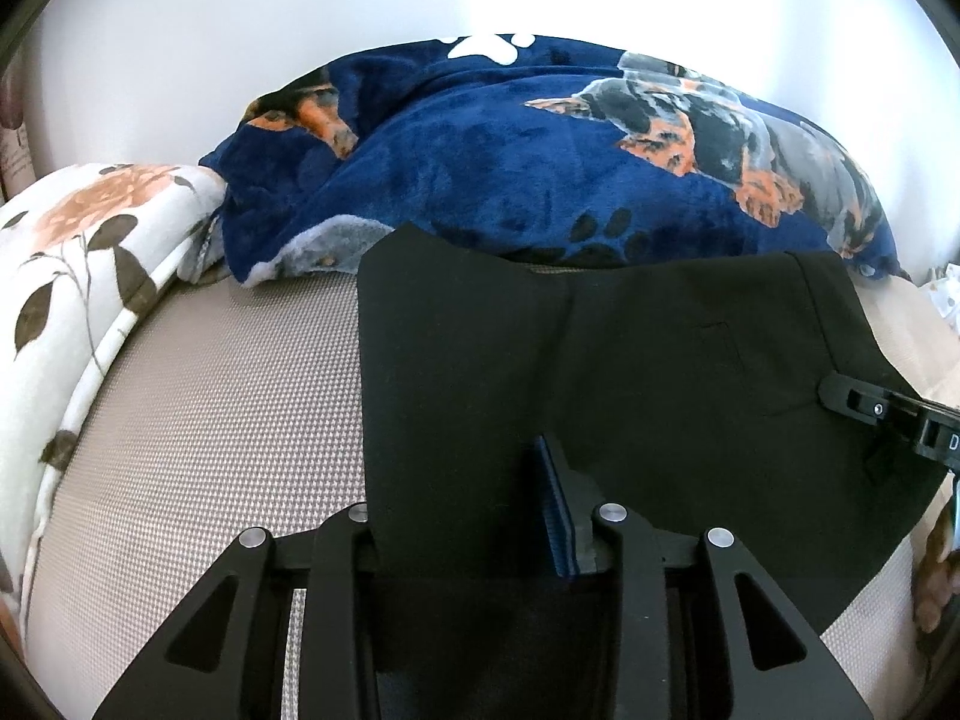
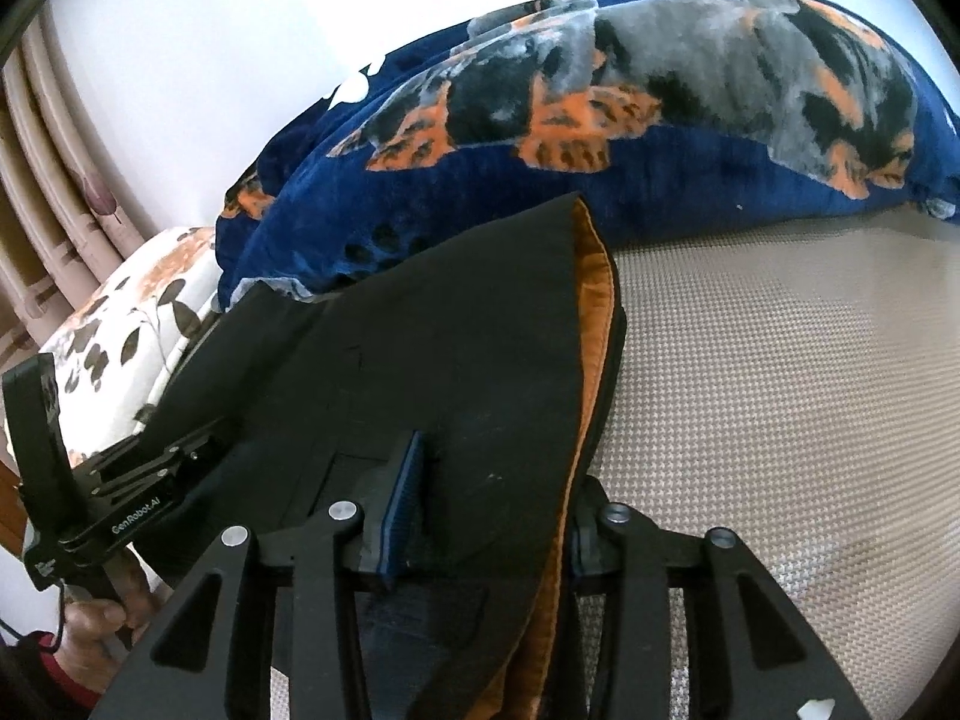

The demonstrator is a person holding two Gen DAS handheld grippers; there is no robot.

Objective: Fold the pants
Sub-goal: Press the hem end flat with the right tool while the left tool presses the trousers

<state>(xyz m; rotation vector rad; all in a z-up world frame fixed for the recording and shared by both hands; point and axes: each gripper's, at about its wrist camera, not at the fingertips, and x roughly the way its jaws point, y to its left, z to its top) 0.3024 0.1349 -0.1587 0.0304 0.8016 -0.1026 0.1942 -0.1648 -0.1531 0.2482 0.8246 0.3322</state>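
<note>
Black pants with an orange-brown lining lie on a beige woven mattress. My left gripper is closed on the pants' near edge; the cloth drapes over its left finger, and the blue pad of the right finger shows. My right gripper is closed on the pants' other edge, with the cloth between its blue pad and the hidden right finger. Each gripper shows in the other's view: the right one at the pants' right edge, the left one at the left.
A navy fleece blanket with dog prints is heaped along the far side by a white wall. A floral white quilt lies at the left. A curtain hangs at the far left. Bare mattress extends to the right.
</note>
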